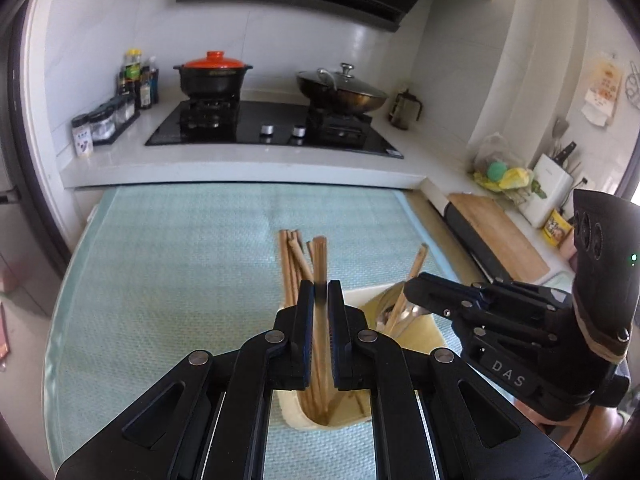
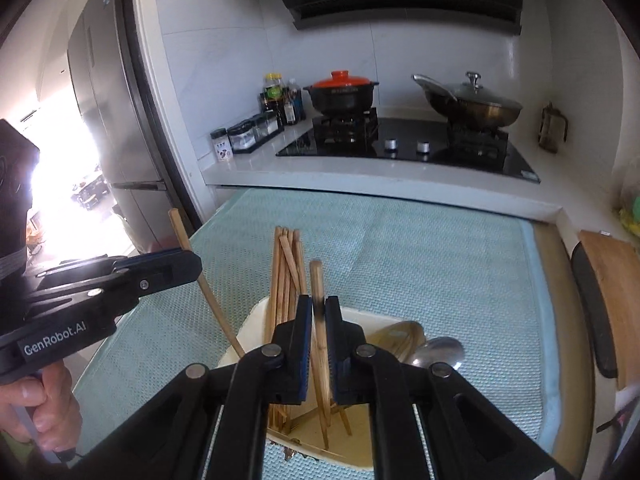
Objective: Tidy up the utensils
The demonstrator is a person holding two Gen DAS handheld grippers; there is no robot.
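Both grippers are clamped, each on one wooden chopstick. My left gripper (image 1: 320,288) has its jaws drawn almost together on a chopstick (image 1: 319,256) whose lower end reaches down into the cream holder (image 1: 298,414) below it. My right gripper (image 2: 318,304) pinches its own chopstick (image 2: 318,280) the same way, upright, with the tip down inside the holder's open top.

By my count: two grippers, two held chopsticks, and a loose bundle of chopsticks (image 2: 286,256) leaning in the left part of the holder, about five ends showing, though they overlap and I cannot be sure of the number. In the right part of the holder lie one metal spoon (image 2: 438,354) and one wooden spoon (image 2: 396,334). On the stove (image 1: 276,124) behind stand two pots: a black one with an orange lid (image 1: 214,74) and a wok with a glass lid (image 1: 342,88).

The holder stands on the pale green mat (image 1: 180,264), toward its near right side. To the left and beyond it the mat lies bare up to the white counter edge (image 1: 240,172). On the right, the mat's border runs near a cutting board (image 1: 502,232). My two grippers sit close beside each other over the holder, apart but with little room between them.
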